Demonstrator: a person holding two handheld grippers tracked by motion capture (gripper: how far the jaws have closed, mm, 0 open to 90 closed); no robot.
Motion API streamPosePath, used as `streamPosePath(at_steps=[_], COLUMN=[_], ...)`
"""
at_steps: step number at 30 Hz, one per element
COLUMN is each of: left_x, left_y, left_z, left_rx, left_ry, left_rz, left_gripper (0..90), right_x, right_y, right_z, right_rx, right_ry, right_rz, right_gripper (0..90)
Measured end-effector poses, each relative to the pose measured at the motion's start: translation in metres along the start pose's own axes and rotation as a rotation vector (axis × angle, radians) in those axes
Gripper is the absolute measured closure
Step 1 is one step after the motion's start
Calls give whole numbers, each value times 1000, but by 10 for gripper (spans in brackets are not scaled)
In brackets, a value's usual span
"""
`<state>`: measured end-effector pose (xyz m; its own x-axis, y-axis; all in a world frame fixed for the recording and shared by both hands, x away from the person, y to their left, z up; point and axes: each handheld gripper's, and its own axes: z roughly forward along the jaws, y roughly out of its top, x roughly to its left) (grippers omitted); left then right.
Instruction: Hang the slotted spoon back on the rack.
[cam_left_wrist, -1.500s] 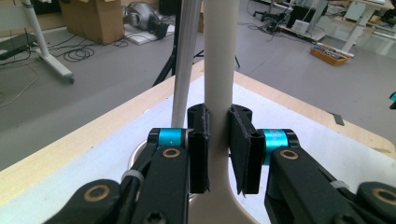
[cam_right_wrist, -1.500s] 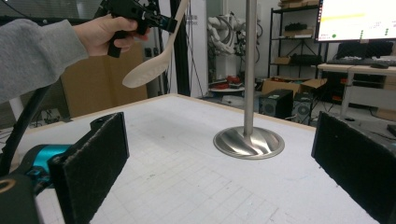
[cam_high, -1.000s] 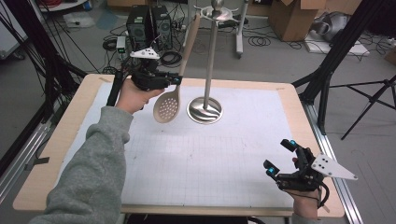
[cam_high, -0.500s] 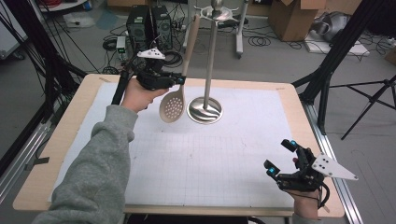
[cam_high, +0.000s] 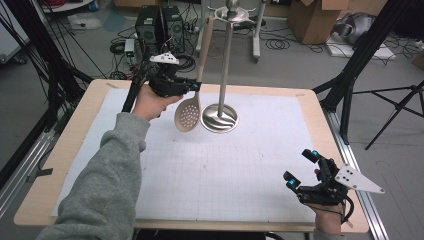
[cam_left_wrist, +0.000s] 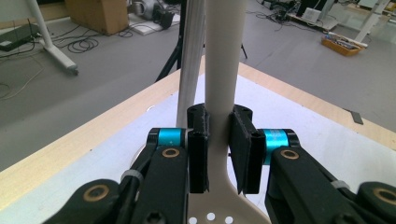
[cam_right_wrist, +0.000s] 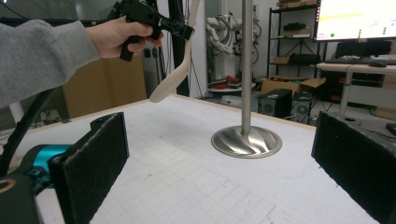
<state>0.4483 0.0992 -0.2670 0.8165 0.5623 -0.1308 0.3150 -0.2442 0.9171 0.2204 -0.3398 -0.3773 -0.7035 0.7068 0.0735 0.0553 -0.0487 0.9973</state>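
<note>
A beige slotted spoon (cam_high: 189, 114) hangs in the air with its handle pointing up, just left of the metal stand (cam_high: 224, 60). My left gripper (cam_high: 196, 87) is shut on the spoon's handle (cam_left_wrist: 219, 70) a little above the perforated bowl. In the left gripper view both black pads press the handle, and the stand's pole (cam_left_wrist: 189, 60) rises right behind it. The stand's round base (cam_high: 219, 118) sits on the white mat. My right gripper (cam_high: 303, 167) rests low at the table's front right corner, open with nothing between its fingers; its view shows the spoon (cam_right_wrist: 175, 70) and the stand (cam_right_wrist: 246, 70) farther off.
The white grid mat (cam_high: 215, 170) covers most of the wooden table (cam_high: 75, 145). Black frame legs (cam_high: 350, 65) stand at the table's right and left. Computers, cables and cardboard boxes lie on the floor beyond the far edge.
My left gripper has carried the spoon a little up and to the right, closer to the stand. The right gripper has stayed where it was.
</note>
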Motion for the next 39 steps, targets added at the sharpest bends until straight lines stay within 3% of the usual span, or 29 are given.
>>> streamPosePath(at_steps=[11,20,28,31,32,35,37,39], left_x=[1,4,4,2,2,0,-1,-1], left_y=[0,-3,-9,-9,-8,-9,-10,-12], left_z=[2,-8,-15,-19,-21,-24,-26,-29], left_rx=[-7,-83,-145,-169,-177,-181,-181,-187], left_ry=[10,-23,-38,-124,-134,-126,-113,-125], left_rz=[-21,-55,10,-13,-16,-15,8,6], left_gripper=[755,525,274,191,169,147,143,142], right_x=[0,1,0,0,0,1,2,1], right_y=[2,3,5,4,4,4,5,4], right_z=[-3,-4,-7,-6,-6,-4,-4,-5], right_rx=[-5,-8,-23,-14,-12,-10,-10,-10], right_ry=[-10,-12,-22,-20,-18,-13,-11,-14], right_rz=[5,-1,-9,2,-7,-8,-8,-7], right_gripper=[27,27,27,27,27,27,27,27])
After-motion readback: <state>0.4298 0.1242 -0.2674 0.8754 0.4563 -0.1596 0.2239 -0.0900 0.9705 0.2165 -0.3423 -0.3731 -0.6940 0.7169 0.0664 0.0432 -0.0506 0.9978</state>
